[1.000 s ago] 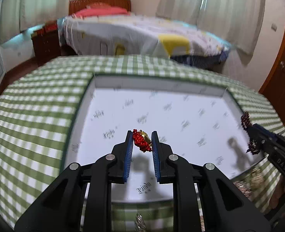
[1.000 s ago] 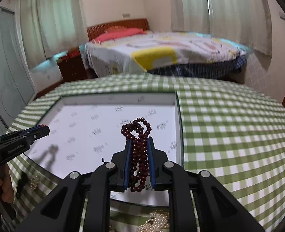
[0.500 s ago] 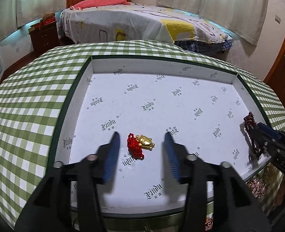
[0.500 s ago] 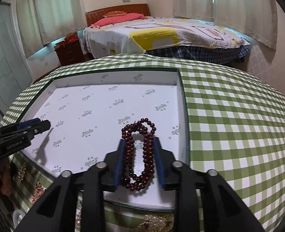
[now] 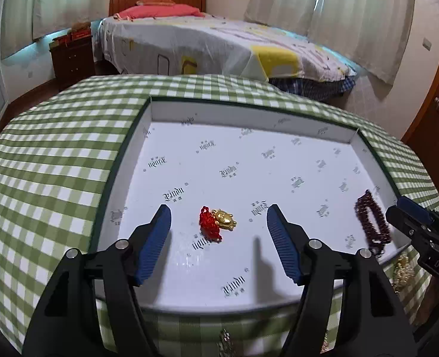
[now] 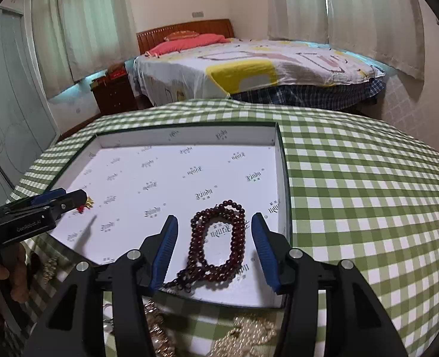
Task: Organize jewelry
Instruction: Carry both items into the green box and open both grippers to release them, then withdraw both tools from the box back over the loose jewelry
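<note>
A shallow white tray (image 5: 148, 125) with dark green rim sits on the green checked table. A red cord bracelet with a gold charm (image 5: 217, 222) lies on the tray floor, between and just ahead of my open left gripper (image 5: 218, 214). A dark red bead bracelet (image 6: 218, 245) lies in the tray's near right corner between the open fingers of my right gripper (image 6: 215, 223); it also shows in the left wrist view (image 5: 372, 223). The left gripper (image 6: 70, 199) shows at the left of the right wrist view, partly hiding the charm (image 6: 85, 205).
Loose gold and pearl jewelry (image 6: 246, 336) lies on the tablecloth (image 6: 368, 196) in front of the tray, more at the left (image 6: 49, 267). A bed (image 5: 213, 47) and a wooden nightstand (image 5: 70, 56) stand beyond the table.
Both grippers opened and let go: the red cord bracelet and the dark bead bracelet now lie on the tray floor. Both grippers drew back slightly.
</note>
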### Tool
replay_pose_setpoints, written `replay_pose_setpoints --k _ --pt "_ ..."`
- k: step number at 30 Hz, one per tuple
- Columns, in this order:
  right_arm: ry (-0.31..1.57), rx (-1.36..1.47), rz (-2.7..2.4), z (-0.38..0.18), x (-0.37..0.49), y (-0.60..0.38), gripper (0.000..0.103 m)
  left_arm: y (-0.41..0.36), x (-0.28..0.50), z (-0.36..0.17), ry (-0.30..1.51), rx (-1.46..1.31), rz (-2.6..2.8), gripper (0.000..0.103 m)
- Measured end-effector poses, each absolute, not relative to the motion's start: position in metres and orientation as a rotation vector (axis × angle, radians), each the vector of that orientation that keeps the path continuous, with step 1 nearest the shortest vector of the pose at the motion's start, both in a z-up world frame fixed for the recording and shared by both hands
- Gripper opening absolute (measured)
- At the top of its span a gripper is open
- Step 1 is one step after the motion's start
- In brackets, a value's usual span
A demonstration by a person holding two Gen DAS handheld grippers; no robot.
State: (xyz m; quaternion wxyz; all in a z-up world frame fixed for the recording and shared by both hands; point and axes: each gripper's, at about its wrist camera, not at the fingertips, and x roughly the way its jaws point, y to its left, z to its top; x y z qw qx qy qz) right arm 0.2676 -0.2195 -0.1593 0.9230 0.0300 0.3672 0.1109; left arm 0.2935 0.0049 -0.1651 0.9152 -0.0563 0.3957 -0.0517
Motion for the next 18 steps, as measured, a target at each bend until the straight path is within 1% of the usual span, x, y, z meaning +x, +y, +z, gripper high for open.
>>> replay_pose_setpoints --k 5,14,18 --pt "0.728 0.060 0.222 -0.153 0.245 -0.216 0.052 -0.001 0.265 -0.149 0.750 -0.101 -0.092 0.068" --pt "0.619 0.017 0.187 -0.142 0.183 -0.216 0.052 -0.004 0.196 -0.125 0.622 -0.109 -0.050 0.068" --pt "0.590 0.008 0.178 -0.140 0.162 -0.219 0.052 -0.003 0.171 -0.120 0.598 -0.108 -0.033 0.068"
